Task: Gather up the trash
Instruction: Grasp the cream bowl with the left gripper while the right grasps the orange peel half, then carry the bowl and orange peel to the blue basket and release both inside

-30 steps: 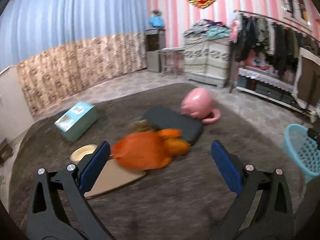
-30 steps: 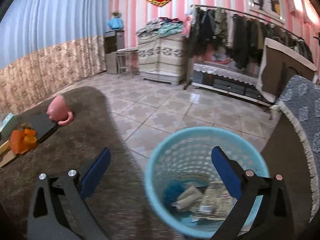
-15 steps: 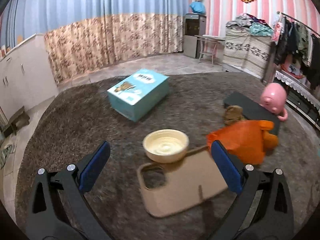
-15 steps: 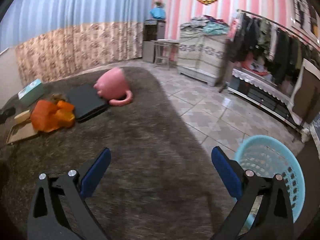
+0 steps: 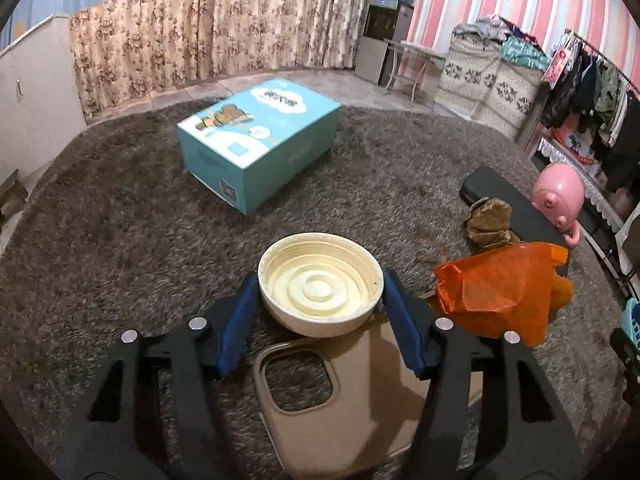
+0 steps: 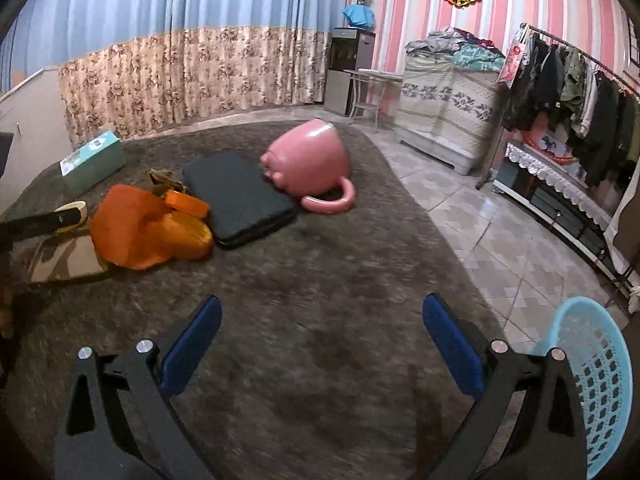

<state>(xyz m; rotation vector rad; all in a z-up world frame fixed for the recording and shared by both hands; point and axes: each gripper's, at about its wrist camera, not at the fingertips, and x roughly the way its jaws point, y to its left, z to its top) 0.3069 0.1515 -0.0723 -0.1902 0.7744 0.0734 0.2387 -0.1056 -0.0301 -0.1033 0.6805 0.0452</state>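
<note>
A cream paper bowl (image 5: 320,292) stands on the brown carpet, partly on a tan cardboard sheet (image 5: 360,412). My left gripper (image 5: 319,278) reaches around it with its jaws closing, and both blue pads touch the bowl's sides. To the right of the bowl lie an orange plastic bag (image 5: 496,292) and crumpled brown paper (image 5: 488,222). My right gripper (image 6: 322,308) hovers open over bare carpet with nothing between its fingers. A light blue mesh basket (image 6: 592,372) stands just to its right. The orange bag (image 6: 136,228) lies far to its left.
A teal box (image 5: 260,140) sits on the carpet behind the bowl. A black pad (image 6: 236,196) and a tipped pink pig-shaped mug (image 6: 308,164) lie mid-carpet. Tiled floor, a clothes rack and draped furniture line the right side.
The left gripper swung from the orange bag to the bowl, came closer, and its jaws narrowed onto it. The right gripper's view swung left off the basket onto the carpet.
</note>
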